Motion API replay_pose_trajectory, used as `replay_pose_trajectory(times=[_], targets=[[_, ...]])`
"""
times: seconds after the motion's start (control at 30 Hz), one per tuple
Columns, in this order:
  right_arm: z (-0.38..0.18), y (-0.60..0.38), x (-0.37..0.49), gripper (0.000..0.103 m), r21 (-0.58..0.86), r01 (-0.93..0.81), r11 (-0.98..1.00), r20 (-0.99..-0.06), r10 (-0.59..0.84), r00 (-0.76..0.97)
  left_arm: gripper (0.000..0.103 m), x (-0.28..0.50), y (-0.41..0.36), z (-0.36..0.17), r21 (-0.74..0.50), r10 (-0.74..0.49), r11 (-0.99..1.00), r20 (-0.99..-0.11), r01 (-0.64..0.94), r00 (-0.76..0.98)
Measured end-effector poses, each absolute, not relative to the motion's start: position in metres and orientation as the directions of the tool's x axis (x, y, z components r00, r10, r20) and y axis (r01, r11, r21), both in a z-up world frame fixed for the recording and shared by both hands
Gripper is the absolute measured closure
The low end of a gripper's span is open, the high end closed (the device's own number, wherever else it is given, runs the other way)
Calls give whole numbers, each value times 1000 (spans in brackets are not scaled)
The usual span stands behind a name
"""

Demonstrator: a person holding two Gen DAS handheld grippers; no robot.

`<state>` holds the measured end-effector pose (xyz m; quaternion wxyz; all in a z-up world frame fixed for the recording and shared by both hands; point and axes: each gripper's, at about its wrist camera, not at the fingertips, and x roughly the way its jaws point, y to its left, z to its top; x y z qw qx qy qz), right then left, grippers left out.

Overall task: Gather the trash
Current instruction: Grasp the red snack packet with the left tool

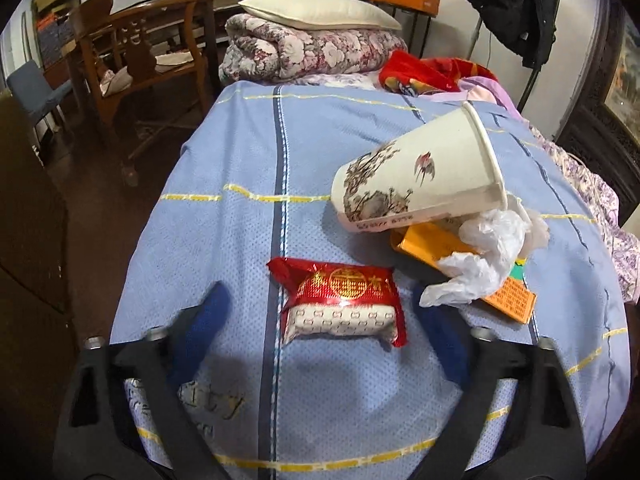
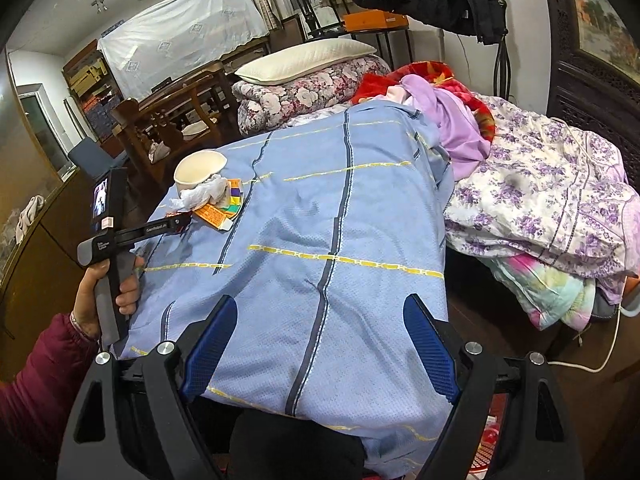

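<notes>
A red and white snack packet (image 1: 342, 300) lies on the blue checked blanket (image 1: 248, 152). My left gripper (image 1: 320, 312) is open, its blue fingers on either side of the packet, apart from it. A tipped paper cup (image 1: 420, 176) with a bird print, a crumpled white plastic wrap (image 1: 480, 256) and an orange box (image 1: 508, 296) lie just beyond to the right. In the right wrist view my right gripper (image 2: 320, 320) is open and empty over the blanket (image 2: 340, 220); the cup (image 2: 198, 170), wrap (image 2: 202, 194), box (image 2: 216, 214) and left gripper (image 2: 176, 224) show far left.
A folded floral quilt (image 1: 312, 52) with a pillow (image 1: 316, 12) lies at the bed's far end. A purple floral duvet (image 2: 540, 184) and clothes (image 2: 448, 116) pile at the right. Wooden chairs (image 1: 136, 52) stand left of the bed. A red basket (image 2: 492, 440) sits below the bed edge.
</notes>
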<state>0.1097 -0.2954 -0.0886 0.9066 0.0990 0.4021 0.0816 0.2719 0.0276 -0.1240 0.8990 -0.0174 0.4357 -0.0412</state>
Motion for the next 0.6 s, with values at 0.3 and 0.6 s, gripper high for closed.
replay_pose_trajectory(times=[0.3,0.6], targets=[[-78,-287,103,19,252,-95,963,-693,248,677,51,211,36,-114,-180,-203,978,-742,101,639],[-68,-239,134,19,260,-219,940,-670,339,660,50,168,43,-115,-210,-195,976,-713,61,673]])
